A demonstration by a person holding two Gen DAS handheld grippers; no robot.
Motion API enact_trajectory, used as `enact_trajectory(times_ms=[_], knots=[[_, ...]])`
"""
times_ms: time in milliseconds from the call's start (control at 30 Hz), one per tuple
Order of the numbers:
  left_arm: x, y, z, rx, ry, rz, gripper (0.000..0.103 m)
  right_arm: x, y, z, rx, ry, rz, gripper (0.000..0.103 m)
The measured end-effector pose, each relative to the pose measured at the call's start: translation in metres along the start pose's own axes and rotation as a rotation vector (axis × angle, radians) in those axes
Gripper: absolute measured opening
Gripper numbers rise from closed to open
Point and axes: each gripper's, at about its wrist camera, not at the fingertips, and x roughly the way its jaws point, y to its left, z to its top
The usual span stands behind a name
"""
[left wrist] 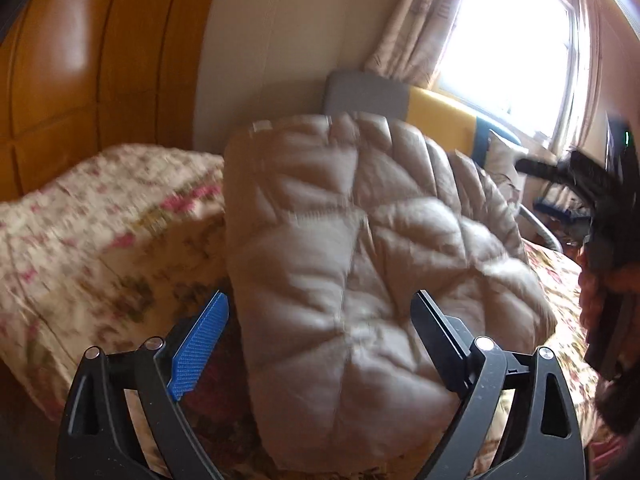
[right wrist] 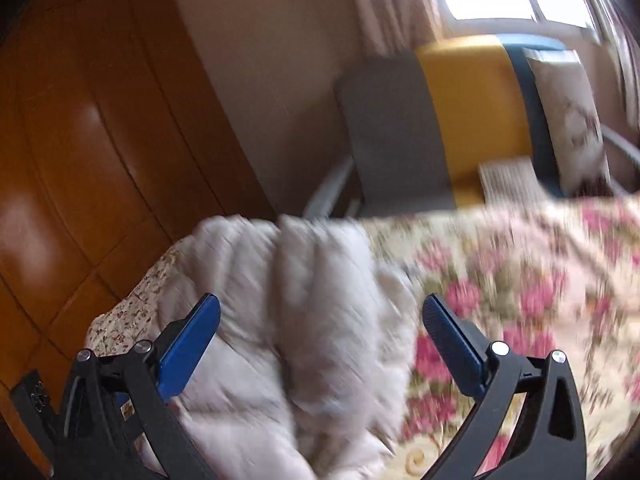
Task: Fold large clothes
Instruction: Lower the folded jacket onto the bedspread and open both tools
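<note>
A puffy beige quilted down jacket lies bunched on a floral bedspread. In the left wrist view my left gripper is open, its blue-padded fingers either side of the jacket's near end, gripping nothing. In the right wrist view the same jacket looks whitish and blurred. My right gripper is open just above it, with the jacket between and under the fingers. The right gripper also shows as a dark shape at the right edge of the left wrist view.
An orange wooden wardrobe stands at the left. A headboard in grey and yellow with a pillow is behind the bed. A bright window with curtains is at the upper right.
</note>
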Motion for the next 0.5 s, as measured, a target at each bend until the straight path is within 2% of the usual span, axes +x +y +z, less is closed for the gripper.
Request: enact_trajectory(times_ms=[67, 133, 200, 267, 333, 400, 500], knots=[[-0.002, -0.006, 0.018, 0.005, -0.022, 0.059, 0.092, 0.012, 0.033, 0.017, -0.087, 0.009, 0.025, 0.101], [0.007, -0.006, 0.032, -0.002, -0.028, 0.067, 0.093, 0.032, 0.06, 0.024, -0.171, 0.027, 0.04, 0.101], [0.025, -0.009, 0.052, 0.005, 0.016, 0.119, 0.094, 0.06, 0.086, 0.025, -0.222, 0.087, 0.042, 0.101], [0.052, -0.01, 0.068, 0.03, 0.069, 0.187, 0.094, 0.089, 0.09, 0.021, -0.241, 0.15, -0.026, 0.099], [0.081, -0.01, 0.075, 0.066, 0.107, 0.233, 0.094, 0.108, 0.083, 0.019, -0.203, 0.204, -0.092, 0.099], [0.11, -0.009, 0.074, 0.065, 0.17, 0.217, 0.1, 0.12, 0.058, 0.008, -0.107, 0.245, -0.12, 0.099], [0.134, -0.001, 0.069, -0.024, 0.21, 0.113, 0.1, 0.128, 0.031, -0.009, -0.066, 0.252, -0.178, 0.099]])
